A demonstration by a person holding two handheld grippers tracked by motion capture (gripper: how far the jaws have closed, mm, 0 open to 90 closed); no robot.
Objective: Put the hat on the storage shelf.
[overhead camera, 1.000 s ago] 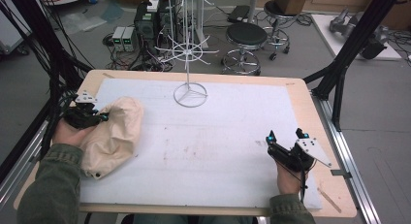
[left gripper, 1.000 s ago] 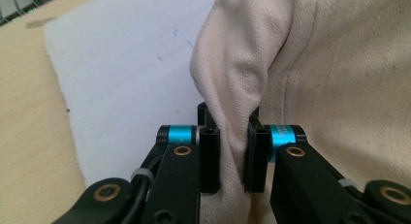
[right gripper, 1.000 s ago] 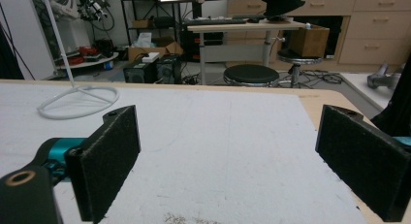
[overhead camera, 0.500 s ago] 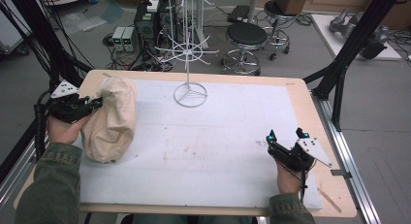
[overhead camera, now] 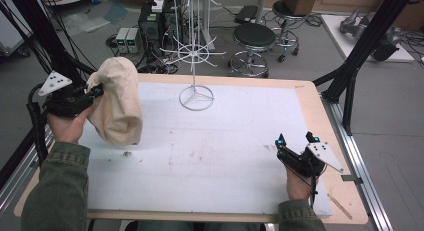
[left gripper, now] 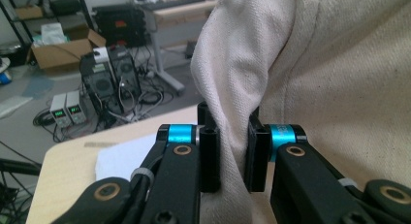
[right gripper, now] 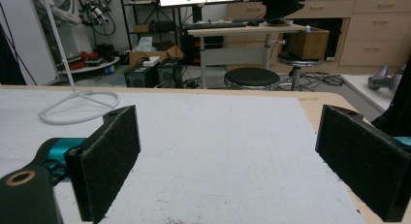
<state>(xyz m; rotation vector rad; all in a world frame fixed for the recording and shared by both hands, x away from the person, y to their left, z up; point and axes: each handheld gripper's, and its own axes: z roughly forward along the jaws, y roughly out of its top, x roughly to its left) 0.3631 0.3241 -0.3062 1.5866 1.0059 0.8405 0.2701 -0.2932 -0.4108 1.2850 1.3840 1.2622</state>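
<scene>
A cream cloth bag (overhead camera: 117,102) hangs lifted above the table's left edge, its lower end near the white mat. My left gripper (overhead camera: 95,91) is shut on a fold of the cream cloth bag (left gripper: 291,78); in the left gripper view the fold is pinched between the two black pads (left gripper: 209,156). My right gripper (overhead camera: 296,139) rests near the front right of the table, open, nothing between its pads (right gripper: 109,151). A white wire stand (overhead camera: 195,51) rises from a ring base at the back middle of the mat; its ring base (right gripper: 77,107) lies far left in the right gripper view.
The table (overhead camera: 312,111) carries a white mat (overhead camera: 220,146) with small dark specks near its front left. Beyond the far edge stand stools (overhead camera: 255,38), power supplies (overhead camera: 127,38) and cables. Black frame struts (overhead camera: 360,56) rise at both back corners.
My left gripper has risen and moved toward the table's back left, lifting the bag off the mat so it hangs. The right gripper has stayed put.
</scene>
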